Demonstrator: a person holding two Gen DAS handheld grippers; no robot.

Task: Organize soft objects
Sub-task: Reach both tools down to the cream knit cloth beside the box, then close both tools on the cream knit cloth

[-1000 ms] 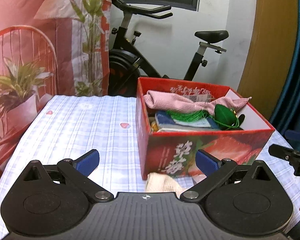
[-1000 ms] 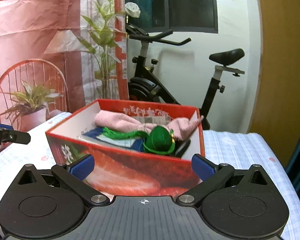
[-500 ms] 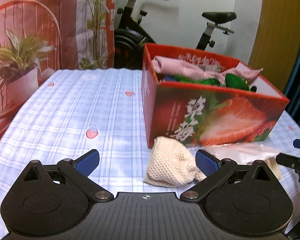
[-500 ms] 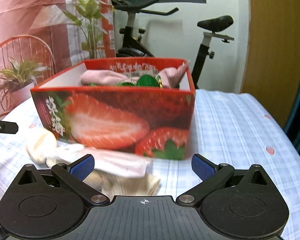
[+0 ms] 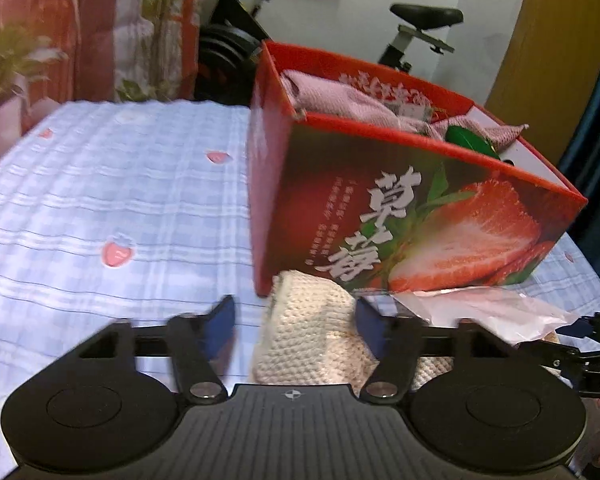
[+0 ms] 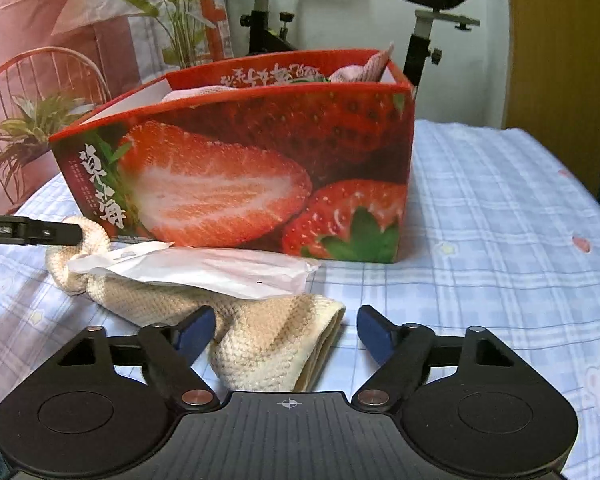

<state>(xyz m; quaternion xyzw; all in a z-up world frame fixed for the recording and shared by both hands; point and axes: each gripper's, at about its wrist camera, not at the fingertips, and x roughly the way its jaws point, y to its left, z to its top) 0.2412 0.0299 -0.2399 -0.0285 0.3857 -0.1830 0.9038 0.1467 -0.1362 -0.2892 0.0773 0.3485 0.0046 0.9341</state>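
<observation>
Widest of all, the table (image 6: 500, 216) spreads out under a blue checked cloth dotted with little strawberries. On it stands the red strawberry box (image 6: 260, 168), open on top, with a pink cloth (image 5: 340, 100) and a green item (image 5: 466, 140) poking above its rim. Right in front of the box, touching its near wall, lies the cream knitted cloth (image 6: 260, 340), folded and rumpled, stretched across the table. A white plastic wrapper (image 6: 204, 268) sits on top of its middle.

Now the left gripper (image 5: 294, 322): jaws closing, one end of the knitted cloth between the blue pads, the right pad at the fabric's edge, the left pad apart from it. Over to the right gripper (image 6: 286, 328): jaws closing too, the other folded end between the pads, left pad at the fabric, right pad clear of it.
</observation>
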